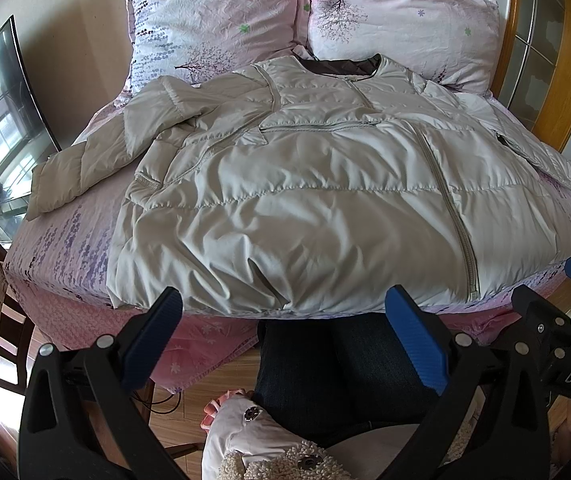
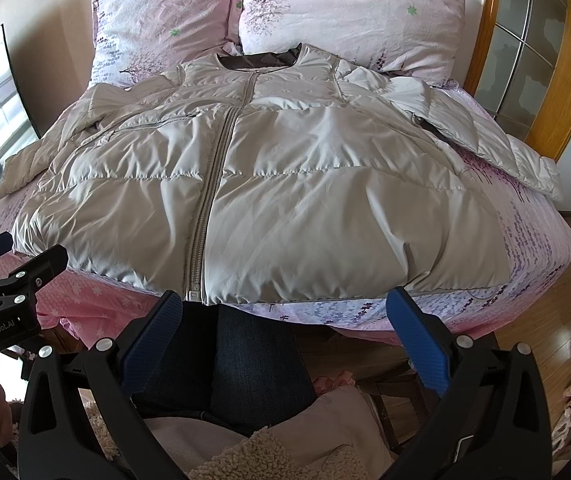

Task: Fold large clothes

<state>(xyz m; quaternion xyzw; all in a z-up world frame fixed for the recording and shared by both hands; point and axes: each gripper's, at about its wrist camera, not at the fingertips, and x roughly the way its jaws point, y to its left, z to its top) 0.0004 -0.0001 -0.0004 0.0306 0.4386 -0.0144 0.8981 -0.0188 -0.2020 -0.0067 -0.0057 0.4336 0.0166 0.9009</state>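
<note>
A large beige puffer jacket [image 1: 305, 184] lies flat, front up and zipped, on the pink bed [image 1: 65, 248], collar toward the pillows and hem at the near edge. It also shows in the right wrist view [image 2: 285, 184]. Both sleeves spread out to the sides. My left gripper [image 1: 285, 320] is open and empty, held just short of the hem, left of the zip. My right gripper [image 2: 285, 320] is open and empty, just short of the hem, right of the zip. Each gripper shows at the edge of the other's view.
Two floral pillows [image 1: 213, 20] [image 1: 401, 20] lean at the head of the bed. A wooden-framed glass door [image 1: 545, 52] stands at the right. A dark TV screen [image 1: 1, 112] stands at the left. The person's legs [image 1: 337, 368] are below the grippers, on a wood floor [image 2: 565, 300].
</note>
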